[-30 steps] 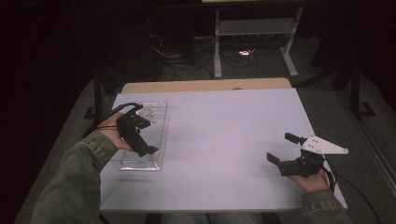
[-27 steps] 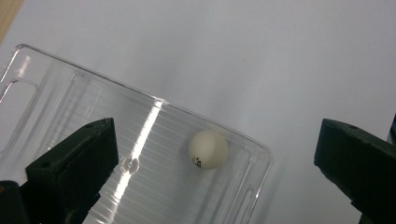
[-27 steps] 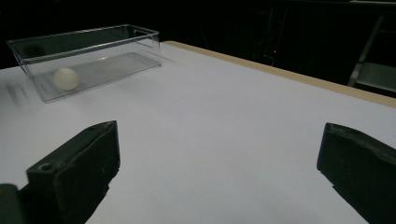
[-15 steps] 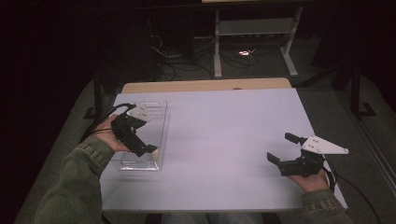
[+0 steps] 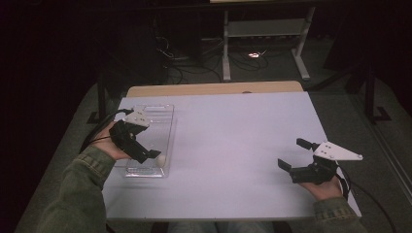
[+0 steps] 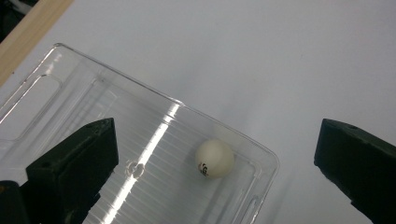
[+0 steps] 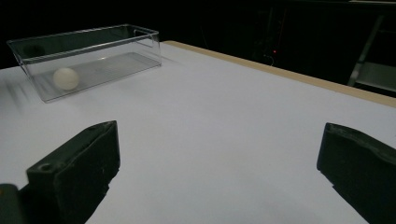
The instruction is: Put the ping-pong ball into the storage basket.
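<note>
A clear plastic tray (image 5: 163,114) lies on the left side of the white table. A white ball (image 5: 160,159) rests loose in its near right corner. My left gripper (image 5: 145,151) hovers over the tray's near end, jaws wide apart and empty. In the left gripper view the ball (image 6: 214,157) sits on the ribbed tray floor (image 6: 140,140), below and between the jaws of the left gripper (image 6: 219,140). My right gripper (image 5: 294,153) is held open and empty over the table's near right part. From the right gripper (image 7: 219,140) the tray (image 7: 107,58) and ball (image 7: 65,78) appear far off.
The white table top (image 5: 233,145) stretches bare between the two grippers, with a wooden strip (image 5: 214,89) along its far edge. Beyond the table are a metal stand (image 5: 262,34) and cables on a dark floor.
My left gripper has drawn back a little toward the near left over the tray, uncovering the ball. The right gripper has stayed put.
</note>
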`<state>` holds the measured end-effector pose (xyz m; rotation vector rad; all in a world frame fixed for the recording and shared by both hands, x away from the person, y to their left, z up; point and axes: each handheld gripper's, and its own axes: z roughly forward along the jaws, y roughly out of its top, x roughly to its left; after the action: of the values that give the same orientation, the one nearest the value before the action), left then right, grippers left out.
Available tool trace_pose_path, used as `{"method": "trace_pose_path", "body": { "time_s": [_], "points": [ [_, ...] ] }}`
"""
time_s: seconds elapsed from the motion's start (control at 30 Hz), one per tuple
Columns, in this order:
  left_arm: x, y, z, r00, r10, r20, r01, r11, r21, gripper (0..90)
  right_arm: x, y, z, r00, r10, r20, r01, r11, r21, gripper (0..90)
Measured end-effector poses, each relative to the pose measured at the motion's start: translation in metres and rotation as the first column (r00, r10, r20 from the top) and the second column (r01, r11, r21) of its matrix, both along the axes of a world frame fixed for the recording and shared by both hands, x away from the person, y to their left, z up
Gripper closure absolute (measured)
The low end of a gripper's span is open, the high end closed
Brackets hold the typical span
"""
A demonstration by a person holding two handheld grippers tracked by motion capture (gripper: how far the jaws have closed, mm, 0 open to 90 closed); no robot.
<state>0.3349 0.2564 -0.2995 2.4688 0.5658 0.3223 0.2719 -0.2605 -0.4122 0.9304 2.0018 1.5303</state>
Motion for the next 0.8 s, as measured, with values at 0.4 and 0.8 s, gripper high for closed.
{"method": "trace_pose_path", "body": {
  "time_s": [0.4,0.8],
  "points": [
    [-0.01,0.016,-0.007,0.9986,0.047,0.025,-0.045,0.9972,-0.059,0.0,0.0,0.0,0.0,1.0,0.0,0.0,0.0,1.0,-0.001,0.0],
    [-0.017,0.027,-0.013,0.995,0.09,0.045,-0.084,0.9898,-0.115,0.0,0.0,0.0,0.0,1.0,-0.002,0.0,0.002,1.0,-0.001,0.0]
  ]
}}
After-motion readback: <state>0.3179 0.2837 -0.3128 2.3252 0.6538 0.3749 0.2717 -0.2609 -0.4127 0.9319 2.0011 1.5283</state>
